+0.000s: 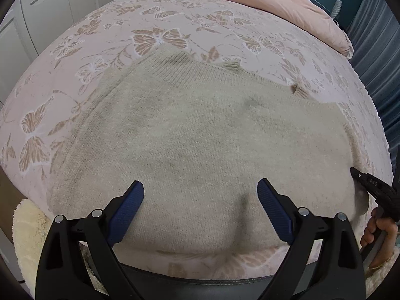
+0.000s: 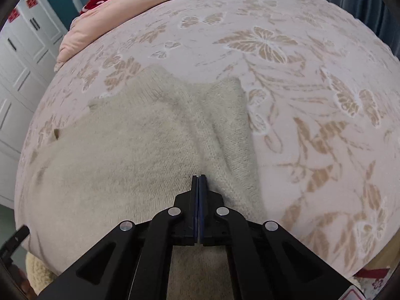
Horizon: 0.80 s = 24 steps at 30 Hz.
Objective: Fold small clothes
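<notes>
A cream knitted sweater point(image 1: 200, 135) lies spread flat on the bed, its ribbed hem toward the far side. My left gripper point(image 1: 200, 197) is open, its blue pads point(image 1: 130, 210) just above the sweater's near edge, holding nothing. My right gripper point(image 2: 199, 178) is shut on a ridge of the sweater point(image 2: 140, 150) beside its sleeve point(image 2: 230, 130), which lies along the right. The right gripper also shows at the right edge of the left wrist view point(image 1: 370, 185), at the sweater's side.
The bed has a pink sheet with butterfly print point(image 1: 160, 37), also in the right wrist view point(image 2: 312, 100). A pink quilt point(image 1: 275, 2) lies bunched at the far end. White cupboards point(image 2: 20, 75) stand to the left. A fluffy cream cloth point(image 1: 27, 237) hangs at the bed's near left.
</notes>
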{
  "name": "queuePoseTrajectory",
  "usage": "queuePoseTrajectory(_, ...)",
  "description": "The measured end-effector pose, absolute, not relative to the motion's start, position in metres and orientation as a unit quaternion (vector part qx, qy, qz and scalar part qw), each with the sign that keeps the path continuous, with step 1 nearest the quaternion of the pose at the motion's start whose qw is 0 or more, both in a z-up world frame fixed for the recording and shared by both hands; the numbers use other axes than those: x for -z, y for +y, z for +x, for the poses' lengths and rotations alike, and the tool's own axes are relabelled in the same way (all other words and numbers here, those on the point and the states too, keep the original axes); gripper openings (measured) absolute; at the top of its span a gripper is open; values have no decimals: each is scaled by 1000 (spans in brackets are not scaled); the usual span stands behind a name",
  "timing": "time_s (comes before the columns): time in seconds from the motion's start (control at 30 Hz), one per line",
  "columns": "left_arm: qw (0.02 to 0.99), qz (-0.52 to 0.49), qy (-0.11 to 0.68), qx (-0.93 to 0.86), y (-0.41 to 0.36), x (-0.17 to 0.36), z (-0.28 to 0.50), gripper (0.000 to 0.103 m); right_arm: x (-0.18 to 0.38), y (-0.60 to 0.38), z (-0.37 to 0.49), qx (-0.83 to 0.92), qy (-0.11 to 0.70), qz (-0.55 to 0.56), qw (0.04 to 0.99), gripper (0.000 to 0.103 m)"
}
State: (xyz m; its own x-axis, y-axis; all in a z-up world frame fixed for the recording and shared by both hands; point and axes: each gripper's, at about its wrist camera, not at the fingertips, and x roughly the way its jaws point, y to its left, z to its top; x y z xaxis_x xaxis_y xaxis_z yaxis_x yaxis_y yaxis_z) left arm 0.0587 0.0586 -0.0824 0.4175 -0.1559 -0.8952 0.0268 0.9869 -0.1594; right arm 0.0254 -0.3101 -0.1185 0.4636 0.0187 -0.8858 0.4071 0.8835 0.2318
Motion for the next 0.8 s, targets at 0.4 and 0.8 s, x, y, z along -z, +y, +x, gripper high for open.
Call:
queuePoseTrajectory(0.4,813,-245,528,-17,185,90,28,90,54,-135,54,-67,503,134,851,5)
queuePoseTrajectory(0.8,774,-316,548,-14,199,124,29,91,129,-5,158,-107,588,64,799,2)
